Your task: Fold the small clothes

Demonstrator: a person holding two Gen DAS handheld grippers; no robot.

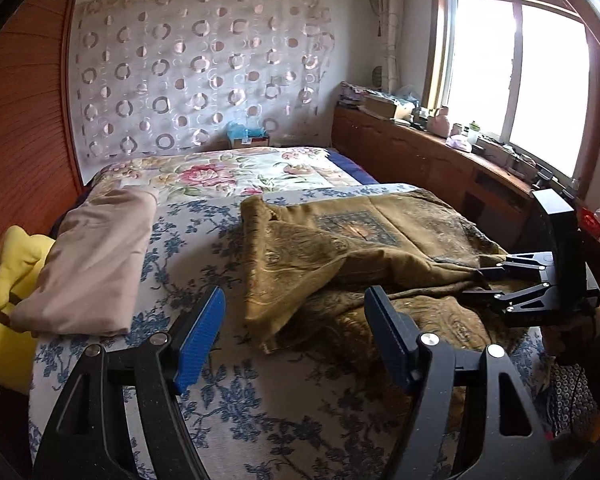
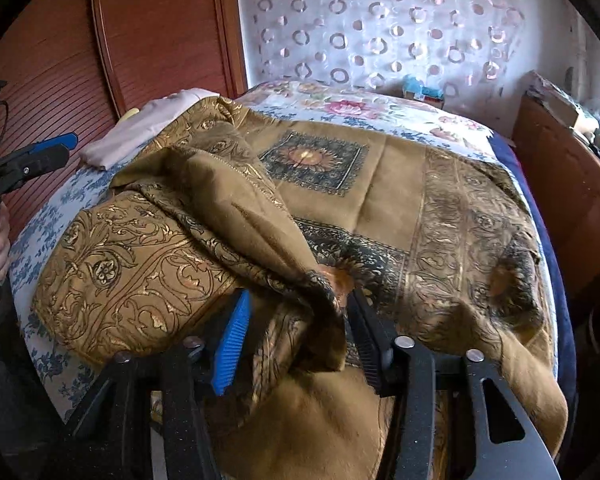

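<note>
Presently the gold cloth (image 2: 380,184) lies rumpled and half-folded on the bed (image 1: 204,384), left gripper (image 1: 296,336) open and empty, right gripper (image 2: 296,340) apparently pinching a ridge, beige garment (image 1: 96,264) already folded.

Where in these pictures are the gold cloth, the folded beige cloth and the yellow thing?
Gold cloth (image 2: 384,184): right wrist view, flat plain middle.
Beige cloth (image 1: 96,256): left wrist view, centre of the folded top.
Yellow thing (image 1: 10,276): left wrist view, its side beside the beige cloth.
</note>
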